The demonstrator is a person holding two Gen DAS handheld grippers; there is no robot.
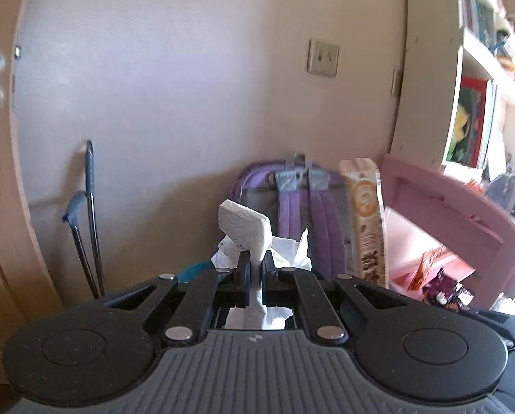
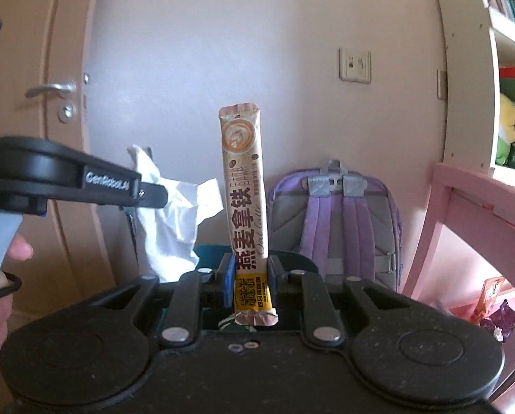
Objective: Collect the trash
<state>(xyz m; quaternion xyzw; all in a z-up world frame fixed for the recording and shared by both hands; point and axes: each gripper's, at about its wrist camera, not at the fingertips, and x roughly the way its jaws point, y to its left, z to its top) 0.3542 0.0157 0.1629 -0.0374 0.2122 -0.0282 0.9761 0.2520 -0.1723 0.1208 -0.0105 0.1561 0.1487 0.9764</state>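
Note:
My left gripper (image 1: 254, 269) is shut on a crumpled white tissue (image 1: 245, 229), which sticks up between the jaws and spills out behind them. In the right wrist view that left gripper (image 2: 154, 197) reaches in from the left edge with the tissue (image 2: 174, 214) hanging from its tip. My right gripper (image 2: 249, 272) is shut on a long beige oat latte sachet (image 2: 243, 186), held upright near its lower end. The same sachet (image 1: 366, 220) shows at the right in the left wrist view. Both grippers are raised in front of a plain wall.
A purple backpack (image 2: 337, 220) leans against the wall. A pink chair (image 2: 464, 214) stands to the right, with snack wrappers (image 2: 495, 303) on the floor under it. A door (image 2: 26, 110) is at left, shelves (image 2: 513, 69) at right. A dark teal rim (image 2: 209, 253) shows just below the grippers.

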